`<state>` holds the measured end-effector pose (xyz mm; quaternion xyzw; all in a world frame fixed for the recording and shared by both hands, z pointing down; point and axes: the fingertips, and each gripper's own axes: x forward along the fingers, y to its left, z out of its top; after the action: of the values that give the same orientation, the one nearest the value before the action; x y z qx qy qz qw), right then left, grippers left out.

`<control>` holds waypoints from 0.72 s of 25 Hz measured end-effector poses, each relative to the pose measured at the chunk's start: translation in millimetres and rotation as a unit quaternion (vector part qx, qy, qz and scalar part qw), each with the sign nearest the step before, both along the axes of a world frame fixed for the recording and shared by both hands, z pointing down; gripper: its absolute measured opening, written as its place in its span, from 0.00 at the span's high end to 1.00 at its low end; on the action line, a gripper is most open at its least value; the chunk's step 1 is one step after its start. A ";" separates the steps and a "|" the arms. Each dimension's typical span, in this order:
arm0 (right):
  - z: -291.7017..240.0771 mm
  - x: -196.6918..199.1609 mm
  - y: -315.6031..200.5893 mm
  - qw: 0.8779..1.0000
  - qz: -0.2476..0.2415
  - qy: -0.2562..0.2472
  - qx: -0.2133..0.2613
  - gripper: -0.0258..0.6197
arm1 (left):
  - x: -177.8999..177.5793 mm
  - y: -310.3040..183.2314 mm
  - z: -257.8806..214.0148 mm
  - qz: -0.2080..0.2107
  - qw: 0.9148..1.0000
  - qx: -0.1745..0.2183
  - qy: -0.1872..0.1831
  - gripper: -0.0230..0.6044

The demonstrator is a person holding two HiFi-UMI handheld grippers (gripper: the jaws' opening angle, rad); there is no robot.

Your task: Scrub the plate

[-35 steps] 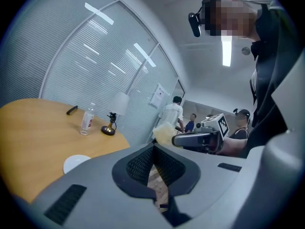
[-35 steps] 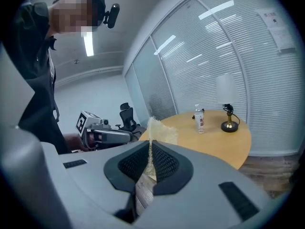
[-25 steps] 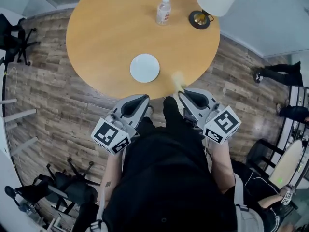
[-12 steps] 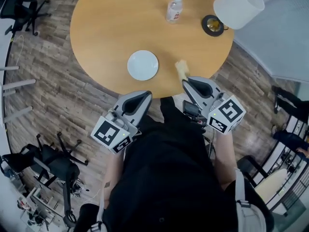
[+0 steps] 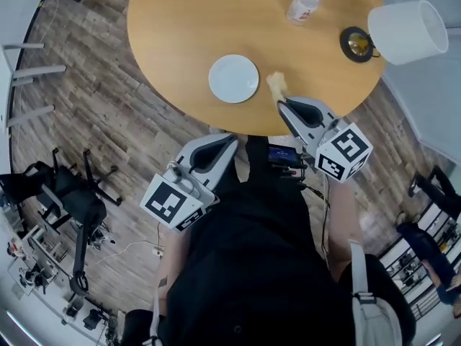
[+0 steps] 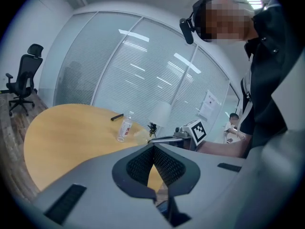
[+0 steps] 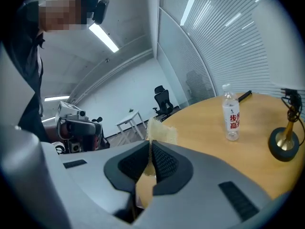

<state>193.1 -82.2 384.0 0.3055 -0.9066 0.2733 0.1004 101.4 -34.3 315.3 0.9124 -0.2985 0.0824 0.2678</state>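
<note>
A white plate [image 5: 233, 78] lies on the round wooden table [image 5: 194, 34] near its front edge. My right gripper [image 5: 282, 104] is shut on a yellow sponge [image 5: 276, 84], which pokes out past its tips just right of the plate; in the right gripper view the sponge [image 7: 160, 131] stands up between the closed jaws. My left gripper [image 5: 230, 141] is shut with nothing in it and hangs off the table's front edge, below the plate. The plate does not show in either gripper view.
A clear water bottle [image 5: 303, 4] stands at the table's far side, and a white-shaded lamp [image 5: 405, 32] on a brass base [image 5: 356, 43] at the far right. Office chairs and stands [image 5: 68, 193] crowd the wooden floor at left.
My view has swung, so the table sits further right and up. The right gripper with the sponge has come over the table edge, closer beside the plate. Left gripper stays shut.
</note>
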 end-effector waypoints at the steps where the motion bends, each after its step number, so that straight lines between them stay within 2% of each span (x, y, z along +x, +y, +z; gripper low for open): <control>1: 5.1 -6.5 0.6 1.000 -0.009 0.000 -0.004 0.92 | -3.4 3.6 1.0 -0.008 1.000 -0.001 -0.002 0.94; 7: 39.7 -48.7 -0.6 0.998 -0.060 0.013 -0.024 0.92 | -26.9 17.8 4.8 -0.055 0.998 -0.006 -0.004 0.94; 14: 113.1 -71.7 -24.5 0.991 -0.084 0.095 -0.050 0.92 | -48.4 17.4 14.5 -0.091 0.996 -0.017 0.002 0.94; 18: 141.0 -84.4 -36.2 0.987 -0.086 0.119 -0.072 0.92 | -58.6 15.8 17.7 -0.100 0.995 -0.023 0.003 0.94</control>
<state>108.7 -118.4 525.1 0.2484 -0.8893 0.2896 0.2521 42.8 -18.5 332.9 0.8721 -0.3851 0.0590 0.2961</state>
